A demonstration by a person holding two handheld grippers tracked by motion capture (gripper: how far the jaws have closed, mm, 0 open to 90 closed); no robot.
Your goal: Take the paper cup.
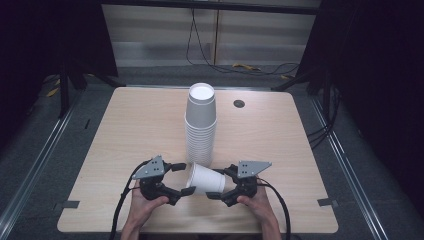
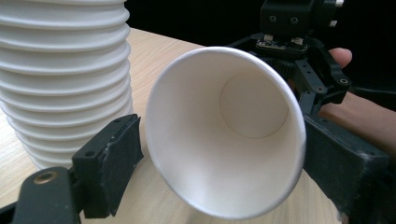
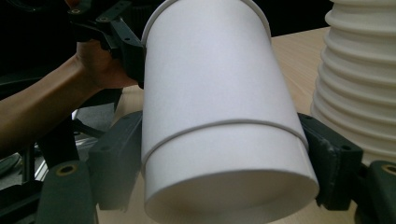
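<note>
Lying sideways near the tall stack of paper cups (image 1: 201, 125), white empty paper cup (image 1: 205, 179), rim leftward, clamped by left gripper (image 1: 182, 179) and right gripper (image 1: 218, 183).

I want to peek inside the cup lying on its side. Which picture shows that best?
The left gripper view: the cup opens toward that camera, showing its white walls and round bottom. The right gripper view shows its closed base and outside wall, with a second rim line. The high view shows it small, lying before the stack.
</note>
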